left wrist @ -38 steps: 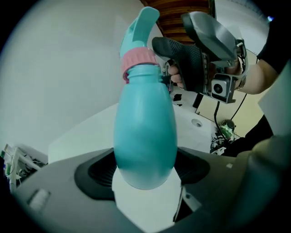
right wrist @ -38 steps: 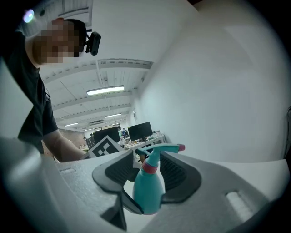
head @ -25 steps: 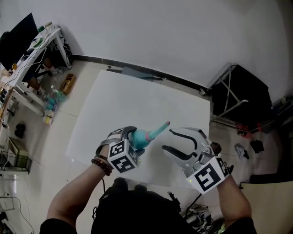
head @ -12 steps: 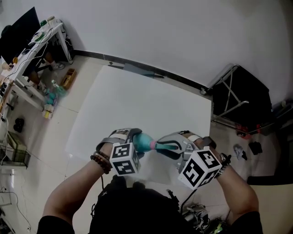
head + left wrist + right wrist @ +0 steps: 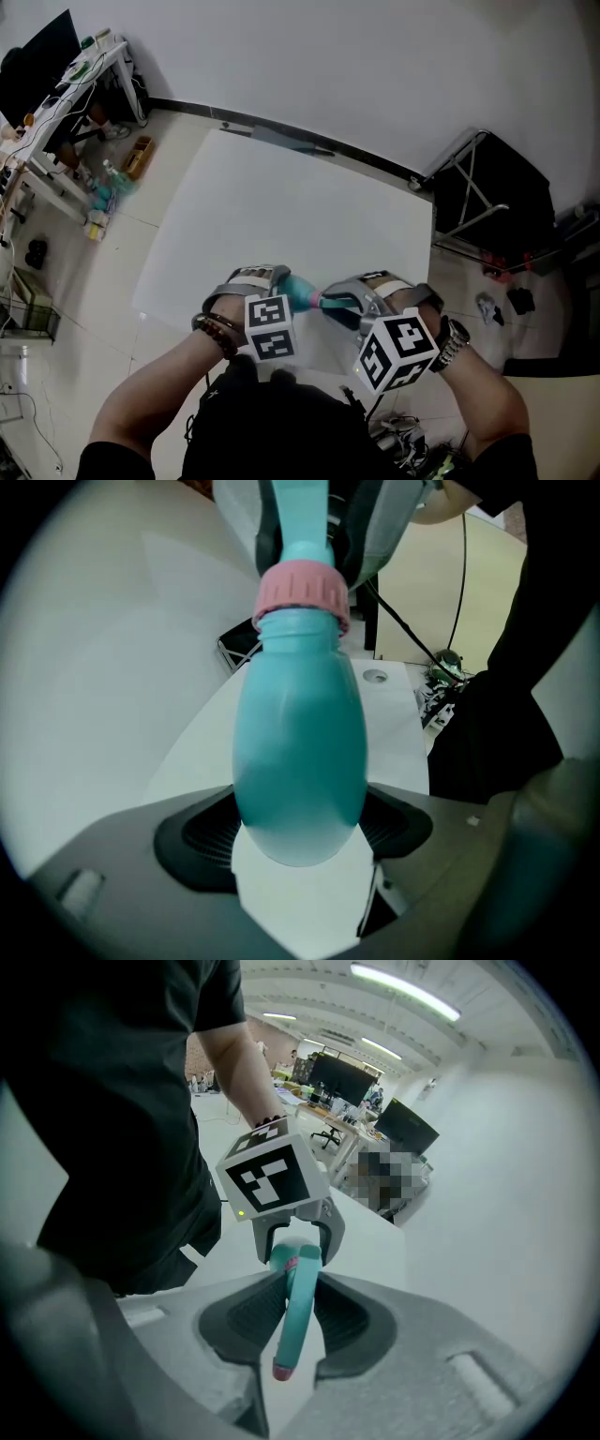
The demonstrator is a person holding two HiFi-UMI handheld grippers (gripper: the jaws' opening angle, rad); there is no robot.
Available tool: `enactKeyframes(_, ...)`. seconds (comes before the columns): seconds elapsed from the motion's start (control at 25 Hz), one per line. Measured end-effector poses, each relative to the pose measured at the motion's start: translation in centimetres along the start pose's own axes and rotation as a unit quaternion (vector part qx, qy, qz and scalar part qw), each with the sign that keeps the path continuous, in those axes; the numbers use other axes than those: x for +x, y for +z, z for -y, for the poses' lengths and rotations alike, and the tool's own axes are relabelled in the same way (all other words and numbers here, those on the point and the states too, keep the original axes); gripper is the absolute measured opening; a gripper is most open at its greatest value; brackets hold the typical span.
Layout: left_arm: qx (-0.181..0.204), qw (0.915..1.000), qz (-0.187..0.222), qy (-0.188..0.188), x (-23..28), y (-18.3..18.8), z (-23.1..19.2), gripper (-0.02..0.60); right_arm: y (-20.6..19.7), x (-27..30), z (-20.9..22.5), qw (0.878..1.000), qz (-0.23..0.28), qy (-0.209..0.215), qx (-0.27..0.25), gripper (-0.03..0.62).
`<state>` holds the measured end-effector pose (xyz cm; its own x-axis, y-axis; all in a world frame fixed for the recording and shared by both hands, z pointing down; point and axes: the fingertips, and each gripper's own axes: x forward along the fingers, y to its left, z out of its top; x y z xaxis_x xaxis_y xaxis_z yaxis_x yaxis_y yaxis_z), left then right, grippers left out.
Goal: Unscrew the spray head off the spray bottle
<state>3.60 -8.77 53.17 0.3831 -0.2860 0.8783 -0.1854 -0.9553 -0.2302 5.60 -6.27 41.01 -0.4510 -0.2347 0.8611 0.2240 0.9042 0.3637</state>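
Desk [image 5: 70,80]: at 10 o'clock in the head view, cluttered, with a dark monitor, well apart from the table.
Table [image 5: 281,206]: white top filling the middle of the head view; both grippers hang over its near edge at 6 o'clock.
Bracelet [image 5: 214,336]: dark beads on the left wrist, at 7 o'clock of the marker cube.
Left gripper [image 5: 284,286]: just left of centre, low in the head view. Its own view shows both pads pressed on the rounded base of the spray bottle, clamping it from 9 and 3 o'clock.
Spray bottle [image 5: 298,292]: teal, held in the air between the two grippers, its neck pointing toward 3 o'clock in the head view and toward 12 o'clock in the left gripper view.
Pink collar [image 5: 302,591]: a ribbed ring seated on the bottle's neck, at 12 o'clock of the body.
Spray head [image 5: 330,301]: a slim teal piece beyond the collar. In the right gripper view it runs from 12 to 6 o'clock between the pads and ends in a pink tip.
Right gripper [image 5: 339,305]: at 3 o'clock of the bottle. Its jaws have just been closing and now press on the spray head from both sides.
Watch [image 5: 453,337]: on the right wrist, at 2 o'clock of that gripper's cube.
Folding stand [image 5: 487,187]: black, on the floor at 2 o'clock, beside the table's far right corner.
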Motion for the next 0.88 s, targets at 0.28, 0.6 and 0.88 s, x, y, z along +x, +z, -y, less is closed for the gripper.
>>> enactKeyframes(0.28, 0.016, 0.9979, -0.059, 0.022, 0.3, -0.6, -0.2, 0.417, -0.2, 0.7, -0.8, 0.993, -0.066, -0.021, -0.091, 0.083)
enactKeyframes(0.6, 0.014, 0.9927, -0.076, 0.093, -0.2, -1.5, -2.0, 0.413, -1.2, 1.2, 0.7, 0.979, -0.020, 0.017, 0.204, 0.083)
enactKeyframes(0.88, 0.047, 0.9819, -0.108, 0.148, -0.3, -2.9, -2.8, 0.411, -3.2, 2.7, 1.0, 0.776, 0.077, 0.101, 0.618, 0.083)
